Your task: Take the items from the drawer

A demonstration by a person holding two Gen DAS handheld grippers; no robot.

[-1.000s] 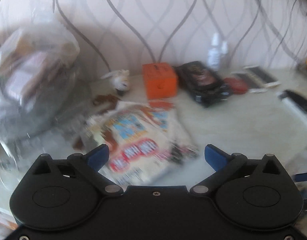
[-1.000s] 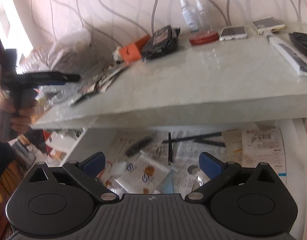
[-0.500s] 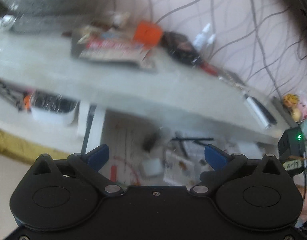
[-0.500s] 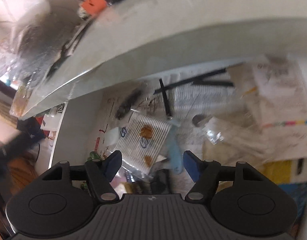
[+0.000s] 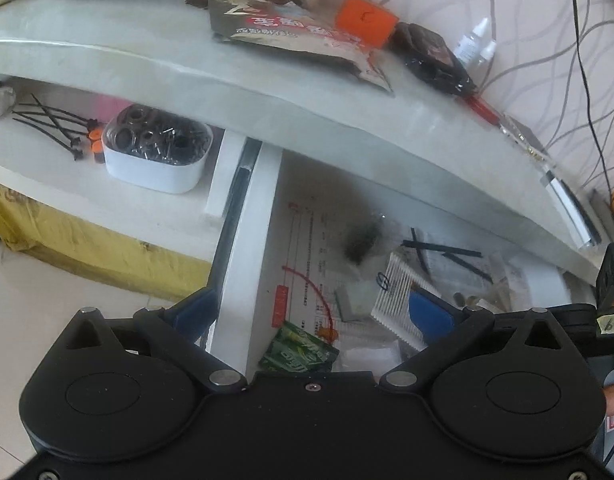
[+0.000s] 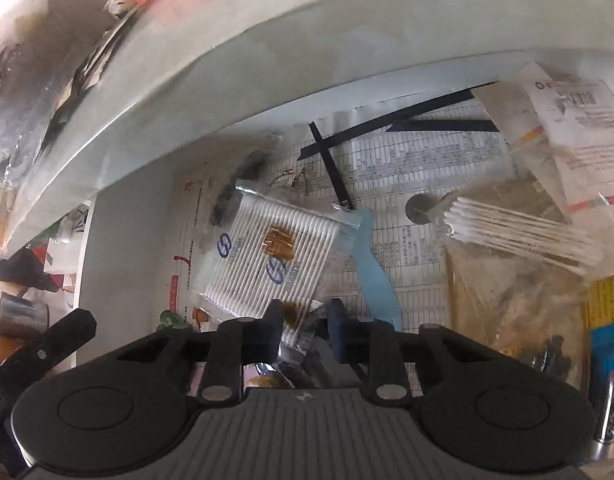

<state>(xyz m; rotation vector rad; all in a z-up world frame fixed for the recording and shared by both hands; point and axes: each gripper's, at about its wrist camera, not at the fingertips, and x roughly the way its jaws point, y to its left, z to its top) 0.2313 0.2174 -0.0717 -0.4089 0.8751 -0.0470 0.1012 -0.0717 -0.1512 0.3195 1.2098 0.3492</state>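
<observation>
Your right claw [image 6: 305, 330] sits low over the near end of the open drawer [image 6: 119, 240], its blue fingers drawn close together on a crinkly clear packet [image 6: 295, 340]. I judge that a grip, though the claw's body cuts off the packet's lower part, so you cannot see how deep the fingers reach. Just past the fingertips lies the bag of cotton swabs [image 6: 267, 256], tilted, with a light blue plastic tool [image 6: 375, 276] along its right edge. Its flat, slippery film probably explains the low approach from the near side.

Your left claw [image 5: 311, 312] hangs spread wide and empty above the drawer's left wall [image 5: 247, 240], likely kept back to leave the other room. A green packet [image 5: 299, 350] lies just beyond it.

Further in, a loose bundle of swabs [image 6: 519, 232], black strips [image 6: 387, 120] and printed papers [image 6: 427, 168] cover the drawer bottom. The table [image 6: 267, 48] overhangs the drawer's far end, hiding whatever lies there. On the table's far edge, an orange box [image 5: 365, 20] stands beside a printed packet [image 5: 291, 30].
</observation>
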